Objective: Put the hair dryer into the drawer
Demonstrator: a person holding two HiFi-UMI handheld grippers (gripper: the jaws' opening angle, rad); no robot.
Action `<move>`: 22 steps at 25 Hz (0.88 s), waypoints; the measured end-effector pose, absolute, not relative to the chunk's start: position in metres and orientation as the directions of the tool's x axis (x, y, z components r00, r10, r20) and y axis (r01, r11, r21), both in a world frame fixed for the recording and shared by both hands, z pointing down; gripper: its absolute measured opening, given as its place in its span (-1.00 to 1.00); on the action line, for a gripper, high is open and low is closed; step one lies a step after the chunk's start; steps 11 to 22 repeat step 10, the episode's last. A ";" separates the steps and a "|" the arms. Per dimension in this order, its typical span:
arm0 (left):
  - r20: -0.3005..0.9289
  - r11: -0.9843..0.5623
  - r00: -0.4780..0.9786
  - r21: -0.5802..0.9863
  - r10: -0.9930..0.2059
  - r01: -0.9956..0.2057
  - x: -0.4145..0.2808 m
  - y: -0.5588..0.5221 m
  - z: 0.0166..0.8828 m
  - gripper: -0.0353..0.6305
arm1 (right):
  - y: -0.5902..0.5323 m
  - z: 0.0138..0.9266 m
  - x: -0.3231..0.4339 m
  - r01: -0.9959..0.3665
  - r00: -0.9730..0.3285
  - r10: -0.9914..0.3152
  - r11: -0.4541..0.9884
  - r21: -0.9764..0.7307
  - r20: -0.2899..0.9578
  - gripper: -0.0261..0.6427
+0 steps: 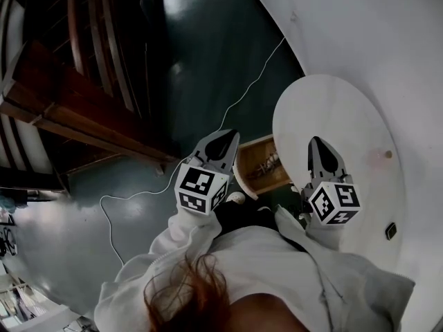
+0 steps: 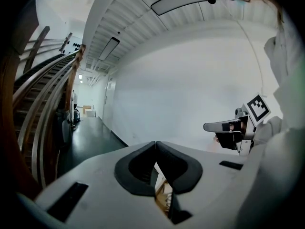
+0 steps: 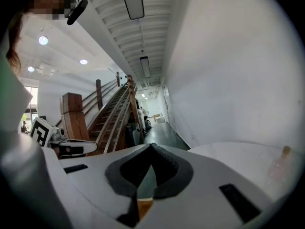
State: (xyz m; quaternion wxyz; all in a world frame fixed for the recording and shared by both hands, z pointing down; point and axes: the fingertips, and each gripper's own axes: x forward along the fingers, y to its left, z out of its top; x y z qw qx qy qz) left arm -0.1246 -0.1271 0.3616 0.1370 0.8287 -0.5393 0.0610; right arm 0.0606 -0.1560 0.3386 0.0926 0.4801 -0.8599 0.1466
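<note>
At the far left, at about 9 o'clock, stands the wooden staircase [image 1: 76,109], and a thin white cable [image 1: 240,101] trails across the dark floor from 12 o'clock down past my left side. My left gripper [image 1: 223,138] points toward 1 o'clock with its jaws pressed together and nothing between them. Just to its right, between my two tools, the wooden drawer [image 1: 270,184] stands pulled out. Something pale lies inside it, which may be the hair dryer, though it is too small for me to be sure, and I see no dryer anywhere else. My right gripper [image 1: 318,142] points to 12 o'clock over the near edge of the round white table [image 1: 332,102], its jaws likewise closed and empty. I think the main risk is pushing the drawer shut with closed tips. If a cord or handle sits proud of the rim, it could be pinched or jam the drawer. That floor cable could also catch a foot if I step toward 10 o'clock.
</note>
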 end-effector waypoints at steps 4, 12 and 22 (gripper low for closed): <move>0.253 -0.398 0.427 0.161 -0.868 -0.903 -0.119 -0.130 0.362 -0.85 | -0.157 0.341 0.064 -0.858 -0.513 -0.802 0.484 -0.171 0.304 -0.78; 0.256 -0.397 0.431 0.173 -0.866 -0.901 -0.116 -0.137 0.364 -0.85 | -0.160 0.344 0.070 -0.862 -0.506 -0.805 0.475 -0.176 0.308 -0.78; 0.256 -0.397 0.431 0.173 -0.866 -0.901 -0.116 -0.137 0.364 -0.85 | -0.160 0.344 0.070 -0.862 -0.506 -0.805 0.475 -0.176 0.308 -0.78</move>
